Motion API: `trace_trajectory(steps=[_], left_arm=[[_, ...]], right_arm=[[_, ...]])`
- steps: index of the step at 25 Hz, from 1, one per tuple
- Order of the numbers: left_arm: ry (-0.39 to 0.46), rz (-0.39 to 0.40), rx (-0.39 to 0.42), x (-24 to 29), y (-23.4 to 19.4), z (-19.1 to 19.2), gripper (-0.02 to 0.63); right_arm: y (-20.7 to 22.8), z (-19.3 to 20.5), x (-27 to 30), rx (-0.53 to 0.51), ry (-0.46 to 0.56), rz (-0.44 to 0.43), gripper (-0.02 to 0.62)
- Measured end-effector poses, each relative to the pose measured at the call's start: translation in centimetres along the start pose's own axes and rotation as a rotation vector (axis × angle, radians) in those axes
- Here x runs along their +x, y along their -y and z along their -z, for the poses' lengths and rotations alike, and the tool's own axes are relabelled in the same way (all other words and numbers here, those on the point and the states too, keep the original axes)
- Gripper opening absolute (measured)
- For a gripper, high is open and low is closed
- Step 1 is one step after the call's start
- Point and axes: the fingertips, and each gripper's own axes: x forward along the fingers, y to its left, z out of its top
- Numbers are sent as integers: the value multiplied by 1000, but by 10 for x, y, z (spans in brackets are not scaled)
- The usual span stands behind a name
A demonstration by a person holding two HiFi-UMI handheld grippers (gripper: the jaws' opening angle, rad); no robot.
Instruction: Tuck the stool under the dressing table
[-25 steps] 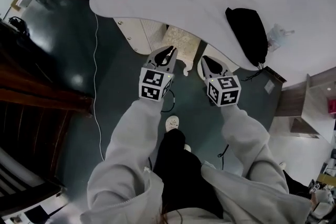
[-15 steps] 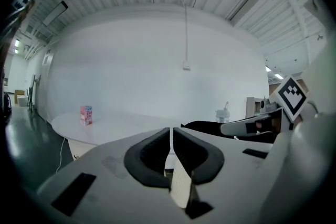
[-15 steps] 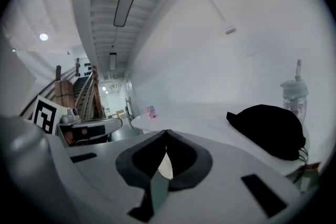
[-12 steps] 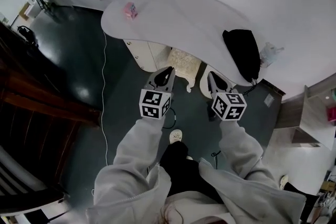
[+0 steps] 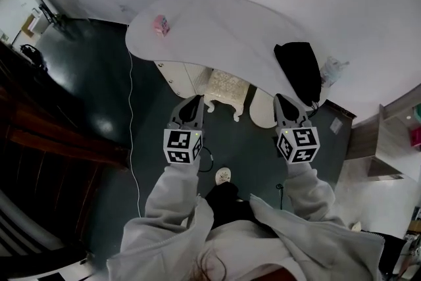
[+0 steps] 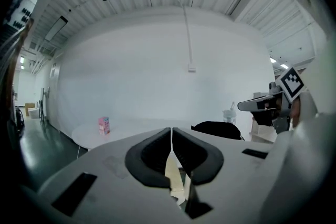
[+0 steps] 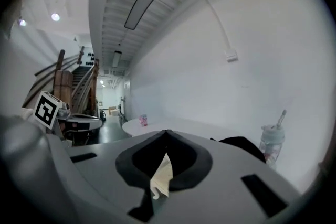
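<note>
The cream stool (image 5: 227, 85) stands on the dark floor, its far part under the edge of the white kidney-shaped dressing table (image 5: 217, 26). My left gripper (image 5: 196, 102) hangs just short of the stool's left corner, its jaws closing the last bit, tips together and empty. My right gripper (image 5: 281, 101) is out to the stool's right, shut on nothing. In the left gripper view the jaws (image 6: 171, 131) meet and the stool (image 6: 172, 173) shows below them. The right gripper view shows meeting tips (image 7: 166, 134) with the stool (image 7: 161, 178) behind.
On the table lie a black bag (image 5: 299, 69) at the right and a small pink box (image 5: 161, 24) at the left. A clear bottle (image 5: 332, 69) stands beyond the bag. A white cable (image 5: 130, 128) runs down the floor. Dark wooden stairs (image 5: 46, 141) fill the left.
Both grippers have drawn back from the stool, risen and spread apart. The stool stays partly under the table.
</note>
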Motion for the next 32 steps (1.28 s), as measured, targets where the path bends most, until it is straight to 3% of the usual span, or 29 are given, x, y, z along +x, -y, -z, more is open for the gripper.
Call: trace_trajectory(steps=[2, 7, 12, 32], left_arm=[[15, -3, 8, -9, -3, -5, 21], [11, -18, 62, -22, -17, -5, 20], [0, -46, -1, -23, -35, 4, 20], [-3, -44, -29, -5, -34, 15, 20]], right_arm=[[5, -5, -7, -17, 9, 27, 51], [25, -5, -20, 65, 22, 115, 51], [21, -1, -17, 96, 22, 140, 51], [1, 9, 8, 120, 19, 131, 51]])
